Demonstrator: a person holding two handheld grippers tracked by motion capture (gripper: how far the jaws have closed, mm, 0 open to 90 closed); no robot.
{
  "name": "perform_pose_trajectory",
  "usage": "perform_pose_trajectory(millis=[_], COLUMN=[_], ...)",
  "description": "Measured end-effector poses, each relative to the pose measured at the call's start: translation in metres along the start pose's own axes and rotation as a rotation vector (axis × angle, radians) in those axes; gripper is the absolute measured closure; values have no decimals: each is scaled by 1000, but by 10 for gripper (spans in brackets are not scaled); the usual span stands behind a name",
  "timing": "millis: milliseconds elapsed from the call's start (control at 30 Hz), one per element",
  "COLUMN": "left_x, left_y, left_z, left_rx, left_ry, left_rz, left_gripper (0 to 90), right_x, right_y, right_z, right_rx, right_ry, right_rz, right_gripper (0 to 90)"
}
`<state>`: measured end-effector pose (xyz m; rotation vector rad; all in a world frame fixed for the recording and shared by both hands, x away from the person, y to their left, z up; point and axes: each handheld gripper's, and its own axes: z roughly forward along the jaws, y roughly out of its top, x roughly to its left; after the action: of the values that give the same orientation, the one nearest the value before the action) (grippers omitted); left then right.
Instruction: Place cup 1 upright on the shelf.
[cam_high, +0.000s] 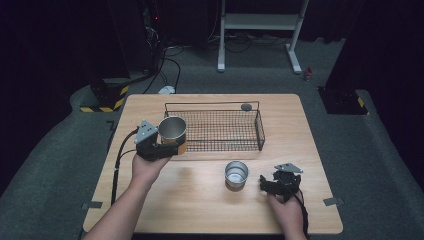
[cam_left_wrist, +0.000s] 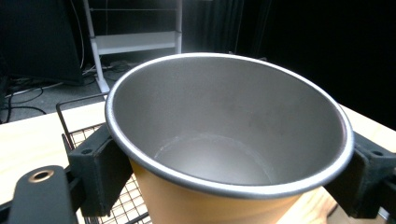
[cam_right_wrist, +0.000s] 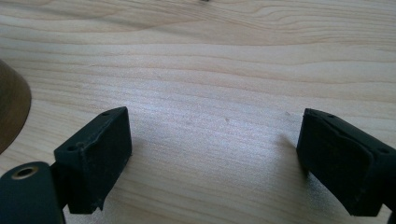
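Note:
A steel cup (cam_high: 172, 131) with a tan outer wall hangs above the table's left side, at the near left corner of the wire basket (cam_high: 260, 131). My left gripper (cam_high: 169, 145) is shut on it. In the left gripper view the cup (cam_left_wrist: 224, 116) is empty and upright, with a black pad (cam_left_wrist: 98, 172) pressed against each side. A second, smaller steel cup (cam_high: 236, 174) stands on the table right of centre. My right gripper (cam_high: 265, 184) rests just right of it. Its jaws (cam_right_wrist: 215, 158) stand open over bare wood, and the cup's edge (cam_right_wrist: 11, 112) shows at the far left.
The black wire basket lies on the wooden table (cam_high: 200, 200) towards its far side. A small dark round object (cam_high: 246, 106) sits at the basket's far right rim. Beyond the table are grey carpet, cables and a white stand (cam_high: 260, 22).

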<state>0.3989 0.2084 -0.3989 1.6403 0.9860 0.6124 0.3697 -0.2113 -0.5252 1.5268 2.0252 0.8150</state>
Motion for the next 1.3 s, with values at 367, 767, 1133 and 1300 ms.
perform_pose_trajectory(millis=[367, 767, 1133, 1300], left_x=[14, 20, 26, 25], left_y=[8, 14, 13, 13], left_z=[14, 30, 51, 58], left_rx=[3, 5, 14, 19], left_ry=[17, 33, 47, 48], left_rz=[-24, -32, -32, -21], left_gripper=[138, 138, 138, 138], right_x=[0, 0, 0, 0], right_y=[0, 0, 0, 0], right_z=[0, 0, 0, 0], right_rx=[0, 0, -1, -2], right_ry=[0, 0, 0, 4], right_rz=[0, 0, -1, -5], right_gripper=[101, 101, 102, 103])
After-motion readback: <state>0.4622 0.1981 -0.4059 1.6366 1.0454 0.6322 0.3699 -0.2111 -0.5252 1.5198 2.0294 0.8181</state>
